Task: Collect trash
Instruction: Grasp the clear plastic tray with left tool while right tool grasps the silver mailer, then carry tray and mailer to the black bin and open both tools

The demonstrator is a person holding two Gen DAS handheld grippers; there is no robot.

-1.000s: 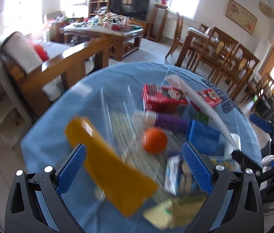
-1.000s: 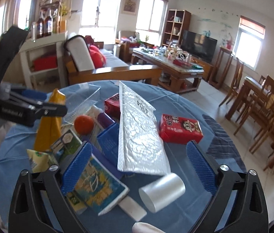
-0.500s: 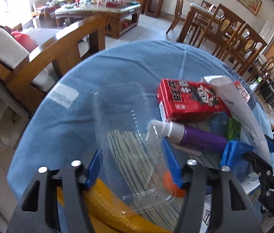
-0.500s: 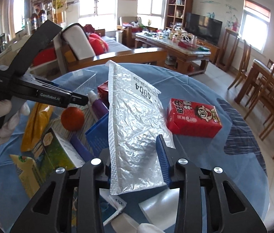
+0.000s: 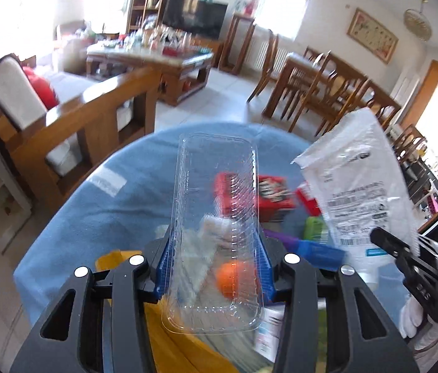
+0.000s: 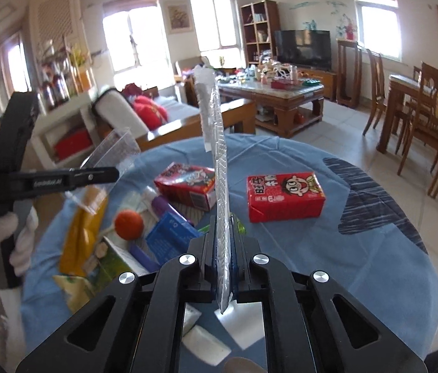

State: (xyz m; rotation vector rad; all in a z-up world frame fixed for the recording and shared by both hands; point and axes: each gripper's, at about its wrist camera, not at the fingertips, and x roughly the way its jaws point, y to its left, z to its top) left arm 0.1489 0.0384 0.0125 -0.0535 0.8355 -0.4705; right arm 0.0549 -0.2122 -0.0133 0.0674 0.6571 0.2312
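1. My left tool (image 5: 216, 267) is closing on the clear plastic tray (image 5: 216, 217); both pads press its side walls, and the tray juts forward from the tool, off the worktop (image 5: 119, 211).
2. My right tool (image 6: 222, 245) is clenched flat on the silver mailer bag (image 6: 217, 161), which stands edge-up ahead of the tool.
3. I judge this the pick-up step: two pieces of trash in hand.
4. The red cartons (image 6: 284, 197), orange ball (image 6: 129, 221) and blue box (image 6: 169, 236) lie below and beyond the tools.
5. Next I need a bin; none is visible, so I would carry both clear first.
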